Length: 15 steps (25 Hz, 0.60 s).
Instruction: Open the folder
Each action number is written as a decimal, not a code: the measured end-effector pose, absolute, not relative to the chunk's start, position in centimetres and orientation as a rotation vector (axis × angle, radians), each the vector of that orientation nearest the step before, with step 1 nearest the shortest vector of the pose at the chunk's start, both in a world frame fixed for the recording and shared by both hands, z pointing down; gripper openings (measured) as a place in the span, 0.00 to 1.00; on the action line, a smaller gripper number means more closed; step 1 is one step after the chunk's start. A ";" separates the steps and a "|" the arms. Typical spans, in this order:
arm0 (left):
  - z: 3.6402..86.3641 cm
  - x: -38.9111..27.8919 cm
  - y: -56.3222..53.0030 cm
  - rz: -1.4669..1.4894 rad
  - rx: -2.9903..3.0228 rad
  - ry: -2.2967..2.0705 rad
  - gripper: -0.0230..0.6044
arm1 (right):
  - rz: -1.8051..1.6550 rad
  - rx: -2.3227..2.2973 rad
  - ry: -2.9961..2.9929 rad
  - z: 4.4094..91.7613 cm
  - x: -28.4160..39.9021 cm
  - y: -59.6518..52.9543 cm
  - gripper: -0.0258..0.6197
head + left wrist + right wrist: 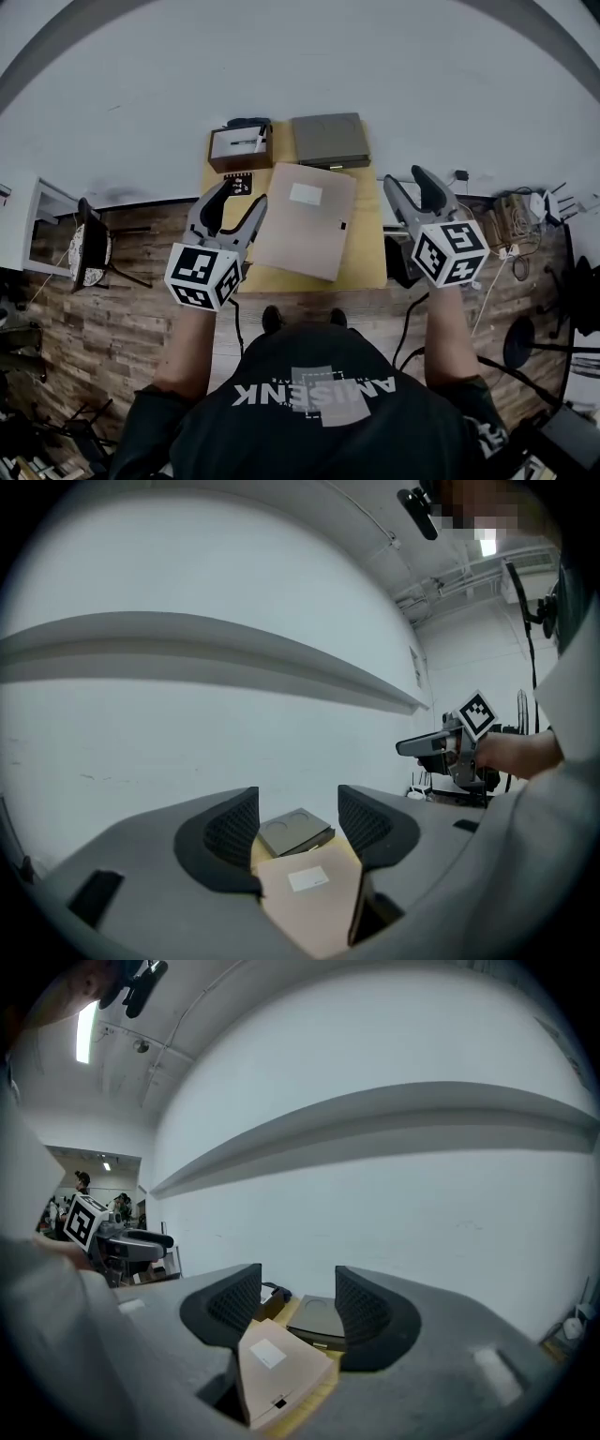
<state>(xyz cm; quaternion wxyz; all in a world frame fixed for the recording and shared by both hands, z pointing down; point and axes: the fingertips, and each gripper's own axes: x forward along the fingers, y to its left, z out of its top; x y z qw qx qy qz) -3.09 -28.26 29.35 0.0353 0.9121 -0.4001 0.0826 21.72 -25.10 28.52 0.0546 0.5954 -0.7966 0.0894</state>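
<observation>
The brown folder (305, 220) lies shut in the middle of the tabletop (368, 267), near its front edge, and the left gripper (241, 194) and right gripper (404, 178) hover at its left and right edges with jaws wide apart and empty, ready, I think, to lift the cover

Ahead of my left claw (243, 191), a brown open box (240, 147); ahead, between it and my right claw (404, 175), a flat grey case (329, 140), both at the table's (368, 267) far edge. Right of the right claw, tangled cables (511, 220) over wood floor (112, 319).
</observation>
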 end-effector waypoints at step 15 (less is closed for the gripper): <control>39.0 -3.1 -26.7 0.631 2.737 -1.231 0.47 | 0.764 1.632 -2.432 40.1 22.1 -27.7 0.49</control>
